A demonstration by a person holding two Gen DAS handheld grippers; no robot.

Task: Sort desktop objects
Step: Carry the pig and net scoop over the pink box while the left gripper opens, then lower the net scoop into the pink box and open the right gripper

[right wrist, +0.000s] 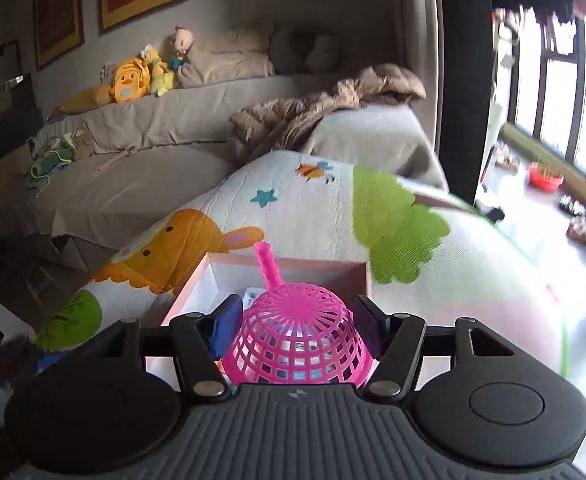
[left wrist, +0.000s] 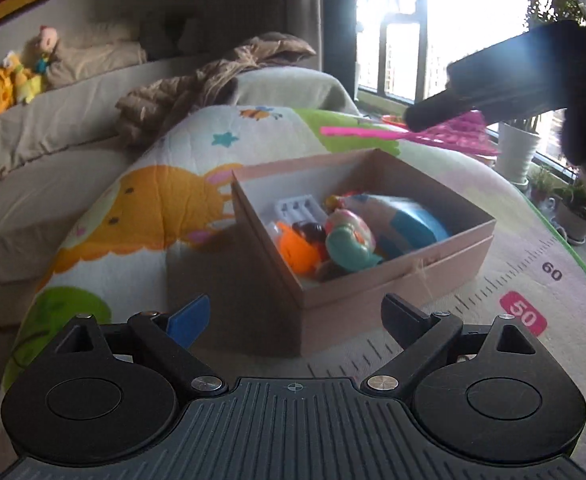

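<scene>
A pink cardboard box (left wrist: 397,280) sits on a cartoon play mat and holds several toys: an orange one (left wrist: 297,252), a teal and pink one (left wrist: 349,240), a blue one (left wrist: 413,224) and a white tray (left wrist: 299,208). My left gripper (left wrist: 293,316) is open and empty, just in front of the box's near corner. My right gripper (right wrist: 297,320) is shut on a pink plastic sieve basket (right wrist: 297,340), held upside down above the box (right wrist: 277,264), handle pointing away. The sieve also shows in the left wrist view (left wrist: 433,132), high at the right.
The play mat (left wrist: 153,200) covers a raised surface with a printed ruler edge at the right. A grey sofa (right wrist: 133,152) with plush toys and a brown jacket (right wrist: 313,108) stands behind. Potted plants (left wrist: 517,148) line the window at the right.
</scene>
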